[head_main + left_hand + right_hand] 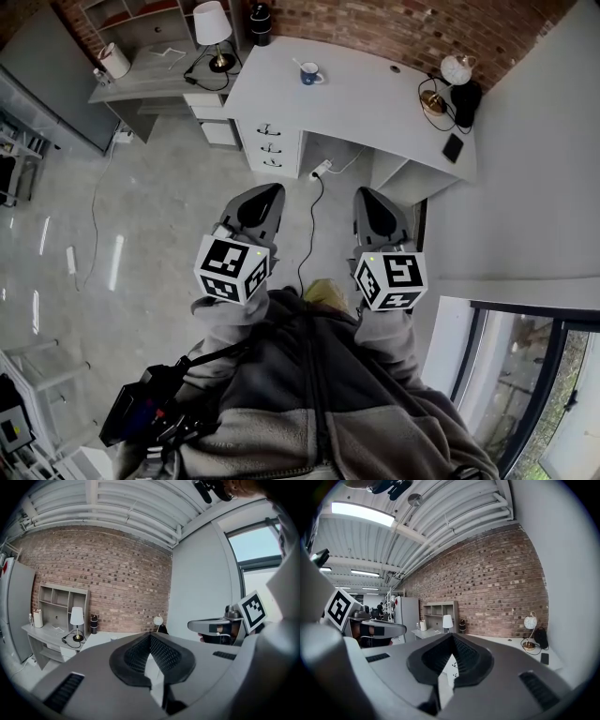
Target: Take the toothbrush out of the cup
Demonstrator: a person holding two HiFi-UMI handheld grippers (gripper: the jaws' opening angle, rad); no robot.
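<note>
**A:** Start closest in. How are the arms held?

**B:** Both forearms, in grey fleece sleeves, reach forward from the person's chest, side by side and roughly parallel. The left gripper and the right gripper are held out ahead of them. Each hand is hidden under a marker cube.

**A:** Which way do they point?

**B:** Ahead, toward a white desk, and tipped only slightly downward. They are at about the same height and apart from each other, with bare grey floor below. Each shows at the edge of the other's gripper view, roughly level with it.

**A:** And the fingers?

**B:** In the left gripper view the black ribbed pads meet at the tips, with nothing between them. In the right gripper view the pads are likewise closed tip to tip and empty.

**A:** What lies past them?

**B:** A black cable runs over the floor to a white power strip at the foot of the desk, just beside its drawers.

**A:** Where is the toothbrush?

**B:** It stands in the blue cup, leaning out to the left over the rim. The cup sits upright on the desk top, toward the back left, well apart from both grippers. Neither gripper touches it.

**A:** Anything farther off?

**B:** At the desk's right end there is a globe lamp, with a dark phone nearer the front edge. A table lamp with a white shade stands on a lower grey side desk to the left. A brick wall runs behind both.
</note>
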